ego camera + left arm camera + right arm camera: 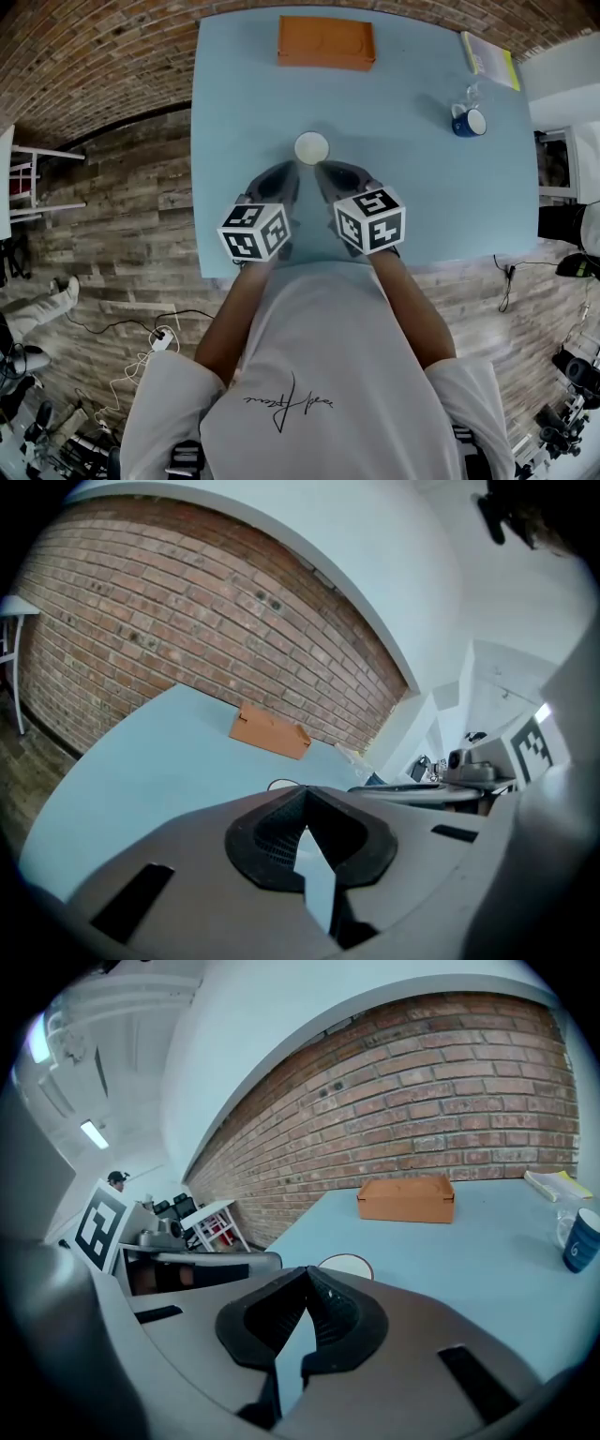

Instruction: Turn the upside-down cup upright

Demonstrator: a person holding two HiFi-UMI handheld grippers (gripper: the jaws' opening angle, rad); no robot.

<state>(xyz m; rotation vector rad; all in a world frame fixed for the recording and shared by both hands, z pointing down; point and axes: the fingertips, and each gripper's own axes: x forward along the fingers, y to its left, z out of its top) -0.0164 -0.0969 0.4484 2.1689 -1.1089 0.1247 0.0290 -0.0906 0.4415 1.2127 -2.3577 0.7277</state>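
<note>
Blue table (234,112): the cup (311,148) is set just ahead of left gripper (291,172) and right gripper (322,171), both closed empty; jaws should be opened first.

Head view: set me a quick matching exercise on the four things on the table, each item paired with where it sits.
Items:
1. white cup
2. orange box
3. blue mug
4. yellow-edged booklet

Places on the table:
a. far right corner
b. middle of the far edge
c. near the centre, closest to the person
d. right side, a little nearer than the corner

Pairs: 1-c, 2-b, 3-d, 4-a
</note>
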